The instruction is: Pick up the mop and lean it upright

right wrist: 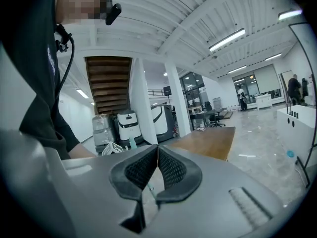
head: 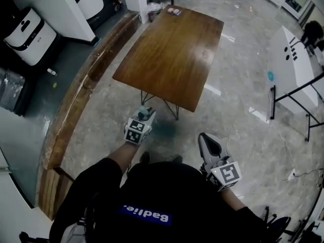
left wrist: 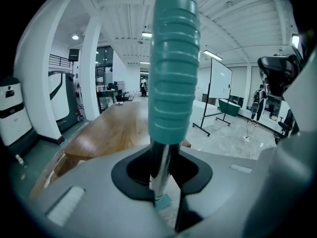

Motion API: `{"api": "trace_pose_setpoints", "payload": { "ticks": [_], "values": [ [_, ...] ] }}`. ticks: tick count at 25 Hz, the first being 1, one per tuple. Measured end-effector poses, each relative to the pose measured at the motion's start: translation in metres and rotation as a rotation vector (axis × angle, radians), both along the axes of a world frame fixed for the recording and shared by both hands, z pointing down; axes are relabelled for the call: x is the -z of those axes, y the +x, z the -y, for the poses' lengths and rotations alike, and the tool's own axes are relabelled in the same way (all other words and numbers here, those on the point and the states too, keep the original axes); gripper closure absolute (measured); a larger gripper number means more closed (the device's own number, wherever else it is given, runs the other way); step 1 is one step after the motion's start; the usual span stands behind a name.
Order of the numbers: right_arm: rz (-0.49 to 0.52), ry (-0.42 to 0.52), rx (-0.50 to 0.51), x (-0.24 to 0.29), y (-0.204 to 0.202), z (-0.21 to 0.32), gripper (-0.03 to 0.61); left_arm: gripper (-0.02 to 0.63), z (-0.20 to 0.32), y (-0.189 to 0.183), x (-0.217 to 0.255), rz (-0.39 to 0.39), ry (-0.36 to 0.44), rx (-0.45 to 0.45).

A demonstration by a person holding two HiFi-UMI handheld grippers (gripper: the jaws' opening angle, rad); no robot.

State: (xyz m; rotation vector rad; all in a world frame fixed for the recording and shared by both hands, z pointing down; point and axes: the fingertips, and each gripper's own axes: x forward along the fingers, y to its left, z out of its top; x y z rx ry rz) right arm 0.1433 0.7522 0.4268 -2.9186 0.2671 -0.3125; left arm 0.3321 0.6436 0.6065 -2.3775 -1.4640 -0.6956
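Left gripper (left wrist: 161, 177) clamped on mop (left wrist: 173, 58). Black fingers (left wrist: 130, 175) press chrome shaft (left wrist: 159, 168) just below teal ribbed grip (left wrist: 174, 103). Grip rises past frame top. Behind: wooden tabletop (left wrist: 116, 128), whiteboard (left wrist: 220, 81) right, white column (left wrist: 89, 73) left.

a wooden worktop (head: 172, 54) is standing on the marbled floor (head: 238, 120); a small flat item (head: 174, 11) is lying at its far edge.

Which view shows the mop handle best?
The left gripper view: the mop handle, teal ribbed grip and metal shaft, stands close in the left gripper. Head view shows only its teal tip; right gripper view, almost nothing.
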Motion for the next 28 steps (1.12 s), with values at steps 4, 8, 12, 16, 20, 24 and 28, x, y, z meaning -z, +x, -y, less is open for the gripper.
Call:
{"api": "trace_pose_setpoints", "payload": {
  "ticks": [4, 8, 12, 16, 20, 24, 28],
  "values": [
    [-0.018, 0.029, 0.07, -0.003, 0.013, 0.011, 0.568, 0.523, 0.014, -0.002, 0.026, -0.03, -0.016, 0.042],
    [-0.036, 0.052, 0.129, -0.006, 0.026, 0.019, 0.568, 0.523, 0.022, -0.001, 0.067, -0.077, -0.07, 0.076],
    [-0.052, 0.049, 0.16, 0.0, 0.039, 0.029, 0.569, 0.523, 0.033, 0.002, 0.103, -0.113, -0.136, 0.095],
    [-0.063, 0.038, 0.173, 0.006, 0.049, 0.043, 0.569, 0.523, 0.047, 0.001, 0.128, -0.12, -0.184, 0.094],
    [-0.057, 0.034, 0.18, 0.011, 0.057, 0.066, 0.569, 0.525, 0.064, -0.004, 0.144, -0.117, -0.227, 0.086],
    [-0.058, 0.021, 0.188, 0.011, 0.064, 0.082, 0.569, 0.525, 0.078, -0.013, 0.158, -0.12, -0.267, 0.063],
    [-0.056, 0.007, 0.206, 0.011, 0.073, 0.1, 0.569, 0.525, 0.092, -0.016, 0.171, -0.124, -0.294, 0.049]
  ]
}}
